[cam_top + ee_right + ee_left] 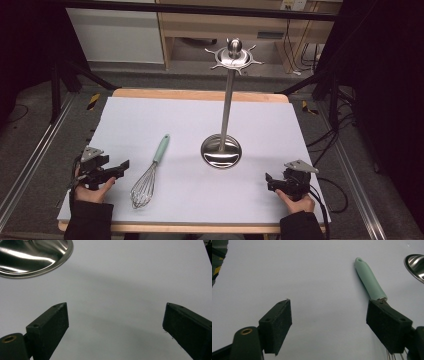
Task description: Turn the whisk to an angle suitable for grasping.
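Whisk (148,175) with a mint-green handle is laid on the white tabletop (260,200), wire head toward the person, just beside the left tool (124,165). Both tools are held low at the near edge with jaws spread wide and nothing between them. The right tool (268,180) is kept near the steel stand (221,150), well apart from the whisk.

Lab, tripod legs (60,85), floor cables (325,145), rails (30,165)
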`<state>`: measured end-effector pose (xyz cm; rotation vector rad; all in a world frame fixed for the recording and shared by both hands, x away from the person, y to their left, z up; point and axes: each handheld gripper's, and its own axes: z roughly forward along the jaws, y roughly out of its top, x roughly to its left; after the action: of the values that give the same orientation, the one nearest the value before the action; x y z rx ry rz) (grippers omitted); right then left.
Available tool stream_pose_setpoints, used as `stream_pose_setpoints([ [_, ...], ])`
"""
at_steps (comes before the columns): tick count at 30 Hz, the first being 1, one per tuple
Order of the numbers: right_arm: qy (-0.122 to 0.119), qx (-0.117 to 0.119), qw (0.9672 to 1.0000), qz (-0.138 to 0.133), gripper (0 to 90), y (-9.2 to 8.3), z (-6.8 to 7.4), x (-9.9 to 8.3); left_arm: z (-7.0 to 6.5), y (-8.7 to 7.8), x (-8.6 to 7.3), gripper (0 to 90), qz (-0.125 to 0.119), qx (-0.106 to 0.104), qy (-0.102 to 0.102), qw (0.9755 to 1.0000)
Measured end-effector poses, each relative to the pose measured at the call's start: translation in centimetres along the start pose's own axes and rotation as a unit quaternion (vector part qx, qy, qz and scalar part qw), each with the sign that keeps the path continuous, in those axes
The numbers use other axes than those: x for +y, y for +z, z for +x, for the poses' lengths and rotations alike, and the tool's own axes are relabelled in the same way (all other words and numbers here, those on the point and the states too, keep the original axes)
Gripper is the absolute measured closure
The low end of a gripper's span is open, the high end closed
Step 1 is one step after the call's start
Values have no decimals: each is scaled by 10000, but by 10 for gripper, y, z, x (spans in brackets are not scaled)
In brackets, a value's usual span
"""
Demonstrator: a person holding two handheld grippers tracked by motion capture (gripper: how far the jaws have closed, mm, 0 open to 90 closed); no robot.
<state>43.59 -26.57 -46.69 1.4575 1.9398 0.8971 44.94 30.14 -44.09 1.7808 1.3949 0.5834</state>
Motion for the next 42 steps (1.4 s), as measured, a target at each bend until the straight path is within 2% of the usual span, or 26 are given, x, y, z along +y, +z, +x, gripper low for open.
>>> stream_pose_setpoints([
  [7, 36, -3, 10000, 32, 77, 0, 0, 0, -7, -4, 8, 207, -43, -91, 45, 9999],
  [11, -30, -49, 10000, 55, 78, 0, 0, 0, -11, -6, 14, 211, -85, -129, 49, 9999],
  [17, -31, -30, 10000, 71, 78, -1, 2, -1, -16, -4, 21, 221, -46, -214, 160, 9996],
  [19, 23, -26, 10000, 88, 78, -1, 4, -1, -17, -5, 23, 224, -49, -217, 196, 9996],
  [20, -53, -29, 10000, 72, 78, -1, 4, 0, -17, -5, 23, 226, -49, -217, 196, 9996],
  [24, -85, -44, 9999, 52, 78, -2, 6, 0, -18, -7, 30, 264, -168, -134, 209, 9996],
  [27, -114, -65, 9999, 68, 78, -3, 6, 0, -21, -9, 35, 328, -109, -98, 387, 9991],
  [28, -114, -65, 9999, 68, 78, -3, 6, 0, -21, -9, 35, 347, -109, -98, 387, 9991],
  [35, -82, -73, 9999, 60, 78, -4, 6, 0, -31, -7, 47, 359, -35, -76, 641, 9979],
  [42, -124, -74, 9999, 68, 78, -3, 6, 0, -42, -6, 58, 365, 21, -261, 773, 9967],
])
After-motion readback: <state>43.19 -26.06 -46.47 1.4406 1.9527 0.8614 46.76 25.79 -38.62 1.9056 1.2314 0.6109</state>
